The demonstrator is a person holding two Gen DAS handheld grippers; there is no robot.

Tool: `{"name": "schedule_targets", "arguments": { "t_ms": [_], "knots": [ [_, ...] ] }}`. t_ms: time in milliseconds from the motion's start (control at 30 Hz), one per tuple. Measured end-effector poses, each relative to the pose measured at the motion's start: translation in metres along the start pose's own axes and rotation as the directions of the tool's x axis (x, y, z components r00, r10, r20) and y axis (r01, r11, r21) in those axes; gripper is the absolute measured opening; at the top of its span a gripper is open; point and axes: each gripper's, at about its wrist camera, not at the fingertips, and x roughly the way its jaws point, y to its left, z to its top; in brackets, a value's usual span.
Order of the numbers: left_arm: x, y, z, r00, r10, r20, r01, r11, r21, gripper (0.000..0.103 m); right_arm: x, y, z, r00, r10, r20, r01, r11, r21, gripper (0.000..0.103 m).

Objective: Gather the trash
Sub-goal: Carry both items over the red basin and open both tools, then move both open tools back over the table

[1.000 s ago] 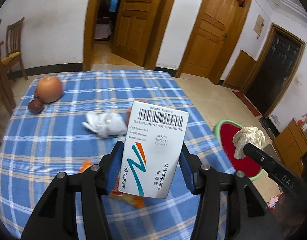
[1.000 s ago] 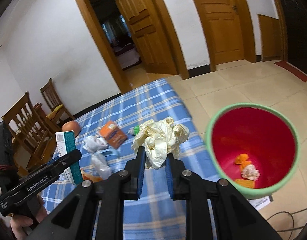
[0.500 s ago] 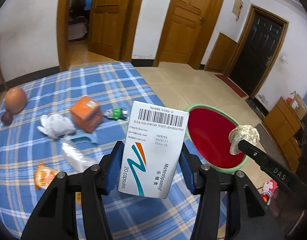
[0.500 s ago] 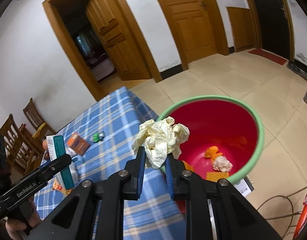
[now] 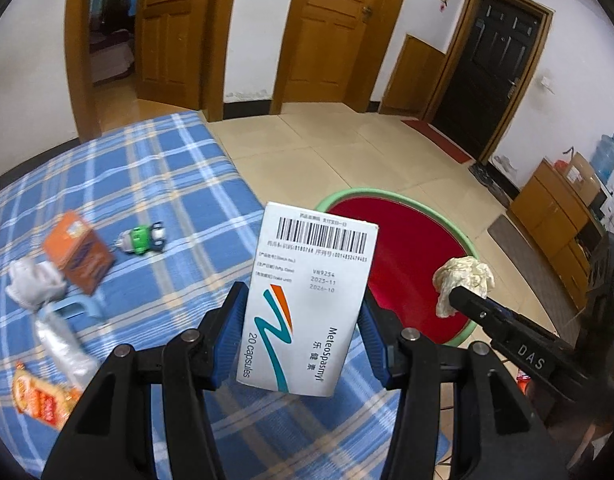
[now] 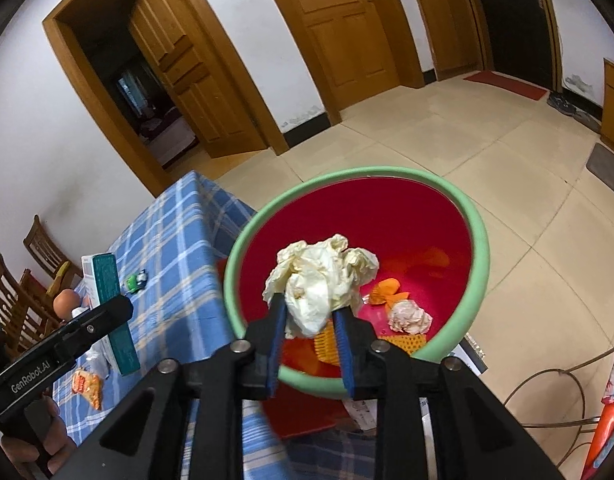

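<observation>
Crumpled tissue (image 6: 319, 280) sits between your right gripper (image 6: 310, 322) jaws, which have just been opening; it's over the red bin with the green rim (image 6: 481, 240), pads look barely touching, grip loosening. Your left gripper (image 5: 303, 328) clamps the white capsule box (image 5: 307, 304) upright above the blue plaid tablecloth (image 5: 147, 184) edge, beside the bin. Orange scraps and a paper wad (image 6: 410, 317) lie inside.

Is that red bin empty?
No. The red bin already holds orange scraps and a crumpled paper ball.
</observation>
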Motion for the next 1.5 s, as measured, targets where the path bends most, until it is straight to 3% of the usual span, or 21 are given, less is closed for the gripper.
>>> {"name": "schedule_targets", "arguments": {
  "t_ms": [233,600,667,767,1133,1500],
  "knots": [
    [0.031,-0.014,0.009,0.999,-0.022,-0.04,0.024,0.999,0.028,0.054,0.013,-0.02,0.005,1.0,-0.016,-0.019,0.017,0.999,0.039,0.043],
    [0.067,-0.048,0.019,0.995,-0.071,-0.075,0.078,0.993,0.086,0.054,0.006,-0.047,0.005,0.999,-0.042,-0.003,0.042,0.995,0.094,0.047],
    [0.069,-0.053,0.02,0.993,-0.086,-0.08,0.093,0.991,0.093,0.062,0.005,-0.05,0.005,0.999,-0.047,-0.004,0.047,0.994,0.101,0.047],
    [0.067,-0.056,0.021,0.995,-0.076,-0.068,0.083,0.992,0.098,0.07,0.005,-0.053,0.005,0.999,-0.052,-0.008,0.052,0.993,0.107,0.047],
    [0.046,-0.04,0.019,0.997,-0.071,-0.041,0.073,0.996,0.053,0.07,-0.006,-0.037,0.005,0.999,-0.044,0.009,0.043,0.996,0.08,0.051],
    [0.003,0.003,0.002,1.0,0.001,0.003,-0.001,1.0,-0.011,0.07,-0.008,0.0,-0.005,1.0,0.024,0.019,-0.025,0.999,0.041,0.055]
  ]
}}
